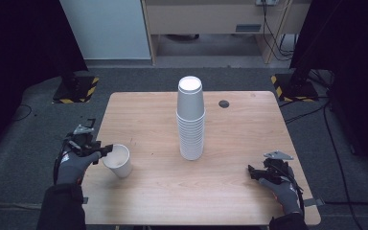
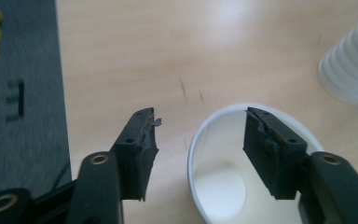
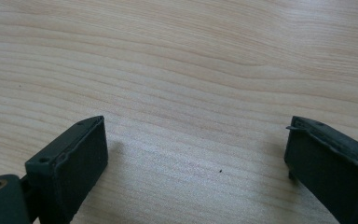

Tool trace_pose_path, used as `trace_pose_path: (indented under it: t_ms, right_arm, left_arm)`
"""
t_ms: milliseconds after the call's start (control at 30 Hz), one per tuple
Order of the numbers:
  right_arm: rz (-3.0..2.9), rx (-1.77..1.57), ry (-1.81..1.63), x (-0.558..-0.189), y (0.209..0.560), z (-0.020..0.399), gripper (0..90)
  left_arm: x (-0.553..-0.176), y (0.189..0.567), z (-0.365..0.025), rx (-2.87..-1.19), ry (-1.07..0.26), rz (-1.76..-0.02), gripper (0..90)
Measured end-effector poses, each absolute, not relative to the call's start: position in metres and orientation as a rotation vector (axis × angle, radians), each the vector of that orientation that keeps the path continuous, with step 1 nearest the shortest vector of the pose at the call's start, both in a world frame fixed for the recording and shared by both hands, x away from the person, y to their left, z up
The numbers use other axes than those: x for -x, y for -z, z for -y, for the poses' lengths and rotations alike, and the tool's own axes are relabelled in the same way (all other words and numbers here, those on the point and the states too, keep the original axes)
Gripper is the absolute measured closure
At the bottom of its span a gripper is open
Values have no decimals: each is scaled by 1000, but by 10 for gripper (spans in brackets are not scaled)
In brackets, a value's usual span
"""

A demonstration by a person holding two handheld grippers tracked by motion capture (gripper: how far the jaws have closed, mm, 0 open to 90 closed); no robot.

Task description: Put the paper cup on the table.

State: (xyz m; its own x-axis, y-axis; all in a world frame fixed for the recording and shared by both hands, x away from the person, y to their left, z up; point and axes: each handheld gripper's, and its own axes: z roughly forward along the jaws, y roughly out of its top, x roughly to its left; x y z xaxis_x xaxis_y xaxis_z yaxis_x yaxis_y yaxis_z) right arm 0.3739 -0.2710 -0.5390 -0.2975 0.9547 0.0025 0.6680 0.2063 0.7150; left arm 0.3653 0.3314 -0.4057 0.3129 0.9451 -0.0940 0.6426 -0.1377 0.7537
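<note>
You are working at a pale wooden table [image 1: 239, 191] where the tall stack of white cups [image 1: 190, 120] is standing mouth-down near the middle, well apart from both of your hands. The single paper cup [image 1: 117, 160] is sitting upright near the table's left edge, just beside your left tool [image 1: 106, 149]. In the left gripper view that left tool [image 2: 200, 140] is standing released, its jaws straddling the near wall of the cup [image 2: 223, 186]: one jaw is hanging inside the mouth, the other outside over bare wood, and neither pad seems to be pressing on the rim. Judging by its look, this cup is handling as a very light, thin-walled thing; it is likely crushing or going oval under a hard squeeze, and its smooth wall is probably slipping or tipping at a nudge. If you are taking hold again, you are best pinching the rolled rim, one jaw in and one out, gently, since the rim is the stiffest part. Your right tool [image 1: 255, 173] is resting low at the table's right, and its own view is showing the right tool [image 3: 196, 140] spread wide over bare wood with nothing between the jaws.
</note>
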Motion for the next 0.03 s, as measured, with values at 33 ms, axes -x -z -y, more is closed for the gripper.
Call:
trace_pose_path:
  t_ms: [33]
  right_arm:
    - [-2044,-1505,-862,-374,539,271,62]
  left_arm:
    - [-361,407,-333,-1809,-563,-1387,400]
